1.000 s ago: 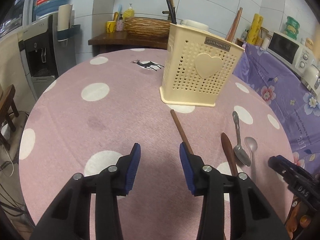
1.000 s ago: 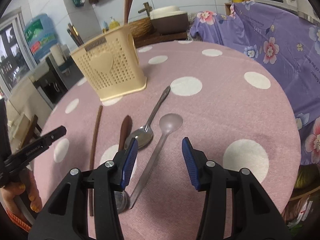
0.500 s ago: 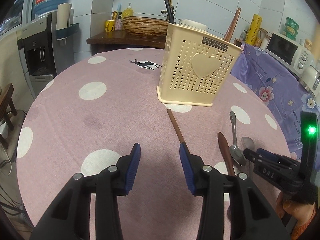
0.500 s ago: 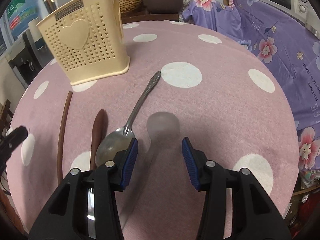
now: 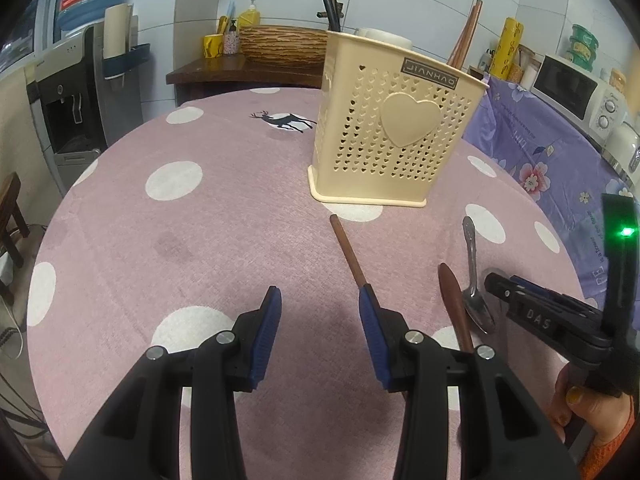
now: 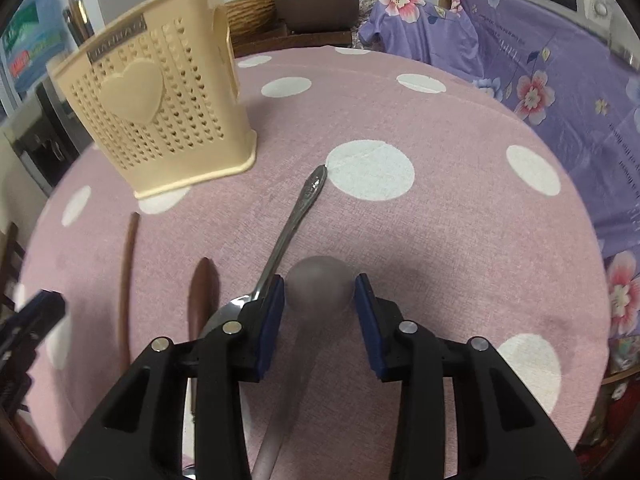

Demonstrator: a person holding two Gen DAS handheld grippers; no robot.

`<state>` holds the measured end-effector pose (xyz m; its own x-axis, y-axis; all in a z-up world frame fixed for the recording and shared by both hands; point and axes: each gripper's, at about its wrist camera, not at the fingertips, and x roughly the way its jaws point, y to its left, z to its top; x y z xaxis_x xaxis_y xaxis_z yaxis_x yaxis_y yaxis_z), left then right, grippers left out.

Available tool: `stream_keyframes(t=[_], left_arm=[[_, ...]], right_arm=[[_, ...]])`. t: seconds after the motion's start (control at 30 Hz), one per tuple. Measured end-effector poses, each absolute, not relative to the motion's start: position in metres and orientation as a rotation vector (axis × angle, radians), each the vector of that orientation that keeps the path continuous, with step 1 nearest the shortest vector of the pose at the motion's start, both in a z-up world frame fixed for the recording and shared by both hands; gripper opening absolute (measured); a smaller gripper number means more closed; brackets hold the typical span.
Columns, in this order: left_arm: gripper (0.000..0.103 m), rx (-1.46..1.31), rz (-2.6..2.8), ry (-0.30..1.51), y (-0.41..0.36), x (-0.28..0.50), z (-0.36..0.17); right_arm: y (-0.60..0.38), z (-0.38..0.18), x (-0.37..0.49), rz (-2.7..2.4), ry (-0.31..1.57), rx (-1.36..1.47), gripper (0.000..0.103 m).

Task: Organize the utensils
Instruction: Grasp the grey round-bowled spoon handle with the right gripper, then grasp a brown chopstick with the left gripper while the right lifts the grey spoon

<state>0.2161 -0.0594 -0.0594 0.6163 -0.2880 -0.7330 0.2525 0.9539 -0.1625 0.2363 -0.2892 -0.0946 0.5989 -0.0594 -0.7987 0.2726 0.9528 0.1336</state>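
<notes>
Near the holder on dotted cloth, the grey spoon is straddled, ungripped, by the closing right gripper, evidently for pickup.

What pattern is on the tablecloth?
The tablecloth is pinkish-mauve with white polka dots and one dark deer print; the left wrist view shows it best.

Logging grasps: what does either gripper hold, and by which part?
Nothing yet. Right gripper jaws are closing around the translucent spoon bowl; left gripper is empty.
</notes>
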Motion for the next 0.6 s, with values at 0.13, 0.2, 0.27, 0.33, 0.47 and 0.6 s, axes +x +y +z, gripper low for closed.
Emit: stream_keyframes(t=[0.13, 0.2, 0.27, 0.33, 0.47, 0.6], left_arm=[[0.036, -0.039, -0.331, 0.889, -0.072, 0.229, -0.061], [0.032, -0.03, -0.333, 0.901, -0.082, 0.236, -0.062], [0.028, -0.01, -0.319, 0.91, -0.092, 0.244, -0.064], [0.026, -0.004, -0.304, 0.932, -0.099, 0.251, -0.07], [0.025, 0.001, -0.248, 0.95, -0.108, 0.262, -0.08], [0.023, 0.015, -0.222, 0.952, -0.116, 0.269, -0.085]], right_arm=[[-0.293, -0.078, 0.224, -0.169, 0.81, 0.259, 0.037], [-0.293, -0.066, 0.214, -0.159, 0.746, 0.239, 0.037], [-0.291, -0.054, 0.204, -0.146, 0.685, 0.215, 0.037], [-0.292, -0.045, 0.196, -0.126, 0.643, 0.21, 0.037], [-0.296, -0.031, 0.179, -0.11, 0.571, 0.203, 0.037], [-0.296, -0.023, 0.167, -0.099, 0.537, 0.196, 0.037]])
